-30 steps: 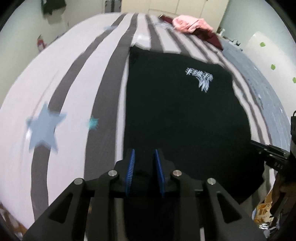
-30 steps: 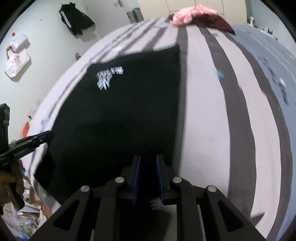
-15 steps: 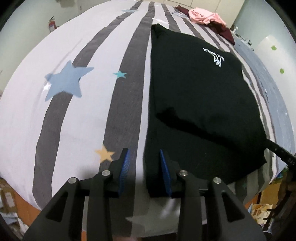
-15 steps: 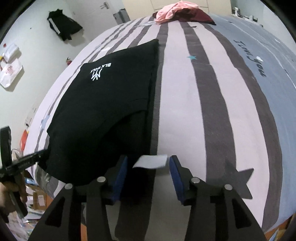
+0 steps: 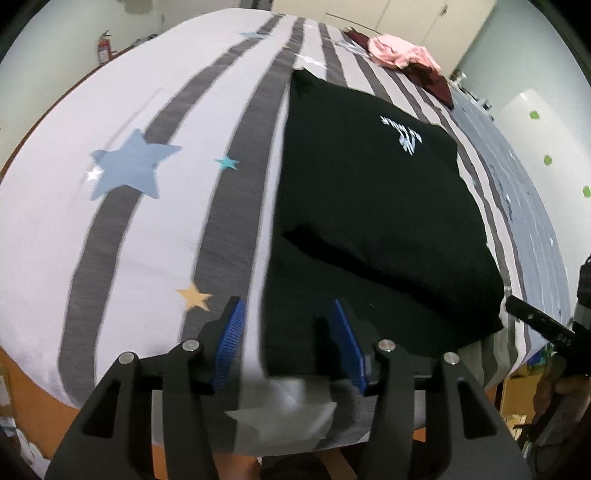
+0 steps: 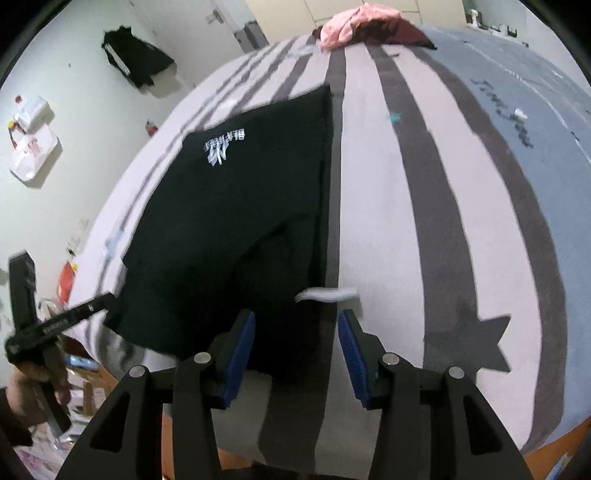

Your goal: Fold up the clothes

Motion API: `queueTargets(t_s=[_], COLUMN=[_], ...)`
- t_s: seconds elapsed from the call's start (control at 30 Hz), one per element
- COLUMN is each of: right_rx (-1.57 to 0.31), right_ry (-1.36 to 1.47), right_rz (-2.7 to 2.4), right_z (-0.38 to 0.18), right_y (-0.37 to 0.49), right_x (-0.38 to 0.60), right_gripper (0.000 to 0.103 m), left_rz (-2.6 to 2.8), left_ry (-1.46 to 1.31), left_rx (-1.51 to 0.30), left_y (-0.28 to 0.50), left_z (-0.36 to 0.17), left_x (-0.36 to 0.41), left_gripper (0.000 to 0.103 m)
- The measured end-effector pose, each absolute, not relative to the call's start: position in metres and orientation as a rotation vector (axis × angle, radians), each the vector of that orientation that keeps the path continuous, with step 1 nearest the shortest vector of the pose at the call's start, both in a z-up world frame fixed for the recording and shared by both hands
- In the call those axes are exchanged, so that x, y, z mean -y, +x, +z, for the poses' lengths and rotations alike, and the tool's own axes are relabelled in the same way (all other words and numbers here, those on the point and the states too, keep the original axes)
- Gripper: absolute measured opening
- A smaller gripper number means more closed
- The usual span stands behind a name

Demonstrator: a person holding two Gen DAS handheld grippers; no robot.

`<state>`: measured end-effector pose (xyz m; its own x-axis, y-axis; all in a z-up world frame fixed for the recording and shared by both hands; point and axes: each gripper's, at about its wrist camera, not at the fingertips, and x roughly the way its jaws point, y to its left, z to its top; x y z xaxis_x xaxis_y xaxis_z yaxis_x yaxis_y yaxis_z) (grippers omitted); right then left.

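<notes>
Bare striped bedspread (image 5: 155,229) beside shirt (image 5: 369,192)

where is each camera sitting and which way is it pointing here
Left wrist: sits on the left gripper, angled down across the striped bed at the folded black shirt; its own open jaws show, and the right gripper pokes in from the right edge.
Right wrist: sits on the right gripper, angled down at the black shirt from its other side; its open jaws show, plus the left gripper and a hand.
Shared: shirt, bed, pink clothes.
</notes>
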<state>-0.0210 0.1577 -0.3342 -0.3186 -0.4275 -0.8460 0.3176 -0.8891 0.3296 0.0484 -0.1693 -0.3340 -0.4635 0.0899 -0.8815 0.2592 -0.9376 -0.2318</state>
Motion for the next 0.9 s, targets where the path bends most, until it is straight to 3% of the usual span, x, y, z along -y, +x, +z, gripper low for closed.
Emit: queueTargets(t_s=[0.23,0.33,0.5,0.6,0.63,0.7,0.77,0.9], right_rx=[0.120,0.136,0.165,0.189,0.217,0.261,0.229,0.182], right_ry=[1.498,1.495,1.495,1.497,1.501,1.513,1.505,1.479], right_rz=[-2.211,-2.205,-2.154,-2.144,-2.142,-2.142,-2.135,-2.132], right_z=[-0.358,-0.358,-0.357,-0.360,-0.361,-0.362,-0.360,-0.347], right_y=[-0.015,-0.012,-0.007,-0.010,-0.013,-0.019,-0.020,-0.016], right_x=[-0.156,-0.155,-0.147,-0.144,-0.146,-0.150,-0.149,-0.143], right_gripper=[0.044,0.045,0.045,0.045,0.040,0.019,0.012,0.008], left_rz=[-2.532,-2.530,-2.558,-2.560,-2.556,-2.566,-2.588,-2.605], left_ry=[1.590,1.584,1.609,1.617,1.619,1.638,1.660,1.631], left_rx=[-0.415,-0.444,-0.490,-0.500,-0.508,-0.529,-0.481,-0.499], left_y=[0.052,0.051,0.049,0.051,0.051,0.050,0.050,0.053], left_z=[-0.352,-0.352,-0.351,-0.356,-0.357,-0.357,-0.354,-0.333], left_x=[0.159,0.155,0.147,0.151,0.153,0.155,0.149,0.148], left_gripper=[0.051,0.059,0.058,0.044,0.027,0.014,0.009,0.008])
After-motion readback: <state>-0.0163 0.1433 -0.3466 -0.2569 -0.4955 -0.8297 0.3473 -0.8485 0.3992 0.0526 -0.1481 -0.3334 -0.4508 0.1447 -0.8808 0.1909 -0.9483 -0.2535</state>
